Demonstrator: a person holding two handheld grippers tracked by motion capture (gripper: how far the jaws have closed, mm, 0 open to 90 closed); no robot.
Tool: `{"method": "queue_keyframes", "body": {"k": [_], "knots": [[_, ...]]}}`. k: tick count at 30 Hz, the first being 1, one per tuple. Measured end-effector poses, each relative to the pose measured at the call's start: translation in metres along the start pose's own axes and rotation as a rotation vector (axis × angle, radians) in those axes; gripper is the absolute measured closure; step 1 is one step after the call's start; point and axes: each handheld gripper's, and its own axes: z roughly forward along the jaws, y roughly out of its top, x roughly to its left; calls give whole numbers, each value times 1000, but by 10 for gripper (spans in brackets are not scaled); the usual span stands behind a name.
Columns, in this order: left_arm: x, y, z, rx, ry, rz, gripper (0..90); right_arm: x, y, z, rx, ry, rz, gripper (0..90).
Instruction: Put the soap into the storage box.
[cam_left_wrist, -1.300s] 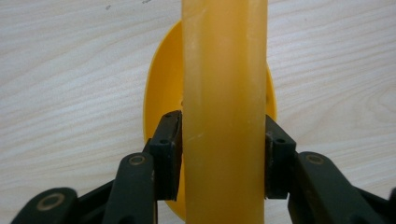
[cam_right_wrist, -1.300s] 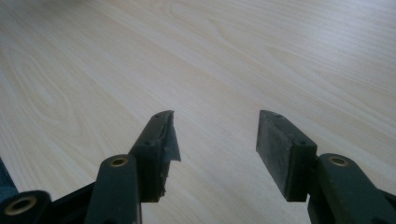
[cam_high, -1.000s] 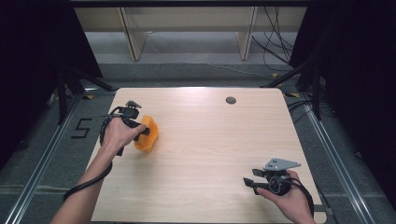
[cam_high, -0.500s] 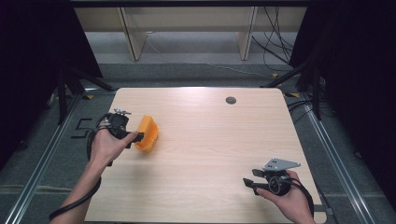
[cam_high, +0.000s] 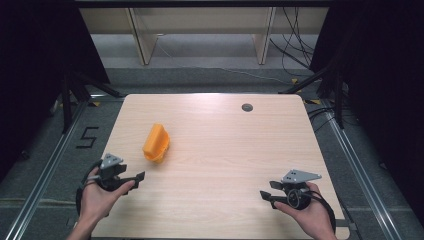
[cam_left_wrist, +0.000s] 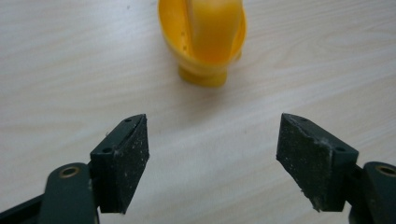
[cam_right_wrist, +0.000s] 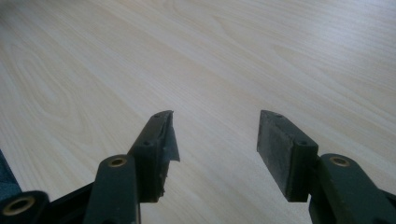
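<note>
An orange plastic piece (cam_high: 156, 142) lies on its own on the left half of the wooden table (cam_high: 225, 150). The left gripper view has the same orange piece (cam_left_wrist: 205, 39) at the top, a little beyond the jaws. My left gripper (cam_high: 134, 177) sits near the table's front left corner, below the piece and apart from it. It is open, with bare wood between its pads (cam_left_wrist: 122, 163). My right gripper (cam_high: 266, 195) rests near the front right edge, open, nothing between its fingers (cam_right_wrist: 286, 151).
A small dark round fitting (cam_high: 247, 107) sits in the tabletop near the far edge. Black stands and cables (cam_high: 295, 55) flank the table on the grey floor. A "5" marking (cam_high: 87, 137) is on the floor at the left.
My left gripper let go of the orange piece, opened and drew back toward the front left corner. The piece stays on the table. The right gripper has not moved.
</note>
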Motion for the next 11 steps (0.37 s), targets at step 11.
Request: {"method": "queue_keyframes", "body": {"k": [11], "knots": [[-6,-31,-1,-119,-47,-41,277,2,1,1,-18,10,0,467]]}}
